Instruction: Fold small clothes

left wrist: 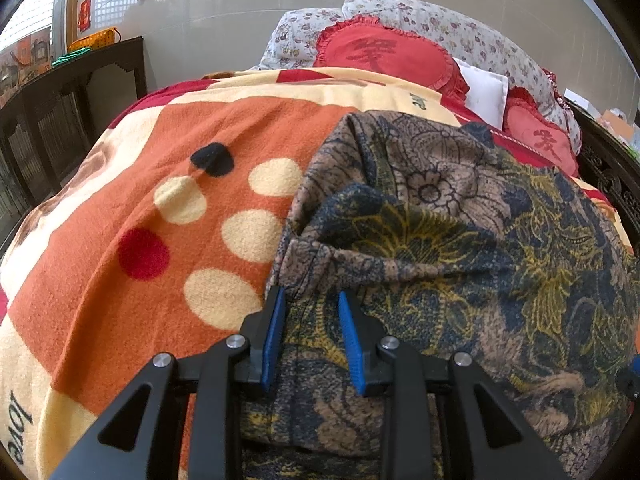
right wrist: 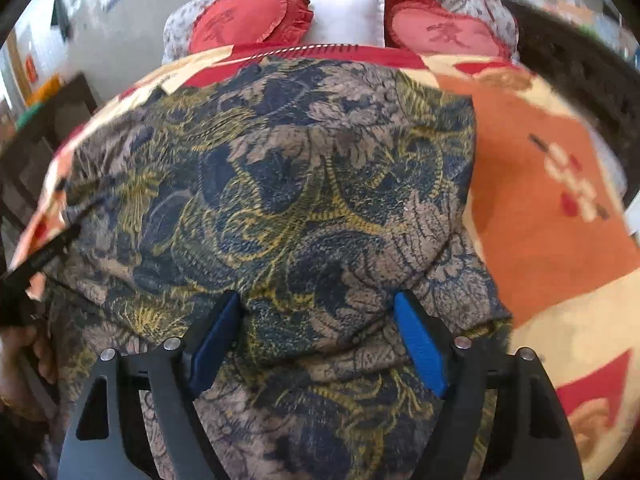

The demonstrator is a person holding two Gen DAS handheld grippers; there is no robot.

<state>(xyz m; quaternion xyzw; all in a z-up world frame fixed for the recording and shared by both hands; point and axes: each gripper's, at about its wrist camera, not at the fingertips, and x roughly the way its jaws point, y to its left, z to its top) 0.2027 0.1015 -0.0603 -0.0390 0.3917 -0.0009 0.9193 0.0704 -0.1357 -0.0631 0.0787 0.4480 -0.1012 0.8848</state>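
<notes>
Left wrist: left gripper (left wrist: pixel 311 300) jaws parted over garment (left wrist: pixel 440 216) edge on blanket (left wrist: pixel 168 148); right wrist: right gripper (right wrist: pixel 318 304) jaws released, garment bulging between.

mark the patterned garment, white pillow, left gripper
patterned garment (right wrist: pixel 280 184): right wrist view, middle of the fabric.
white pillow (right wrist: pixel 348 12): right wrist view, its front face.
left gripper (left wrist: pixel 312 300): left wrist view, midway between fingertips.

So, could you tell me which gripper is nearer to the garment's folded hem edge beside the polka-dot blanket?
Left. The left gripper sits open right at the hem edge of the floral garment; the right gripper is open over the garment's middle, away from that edge.
</notes>
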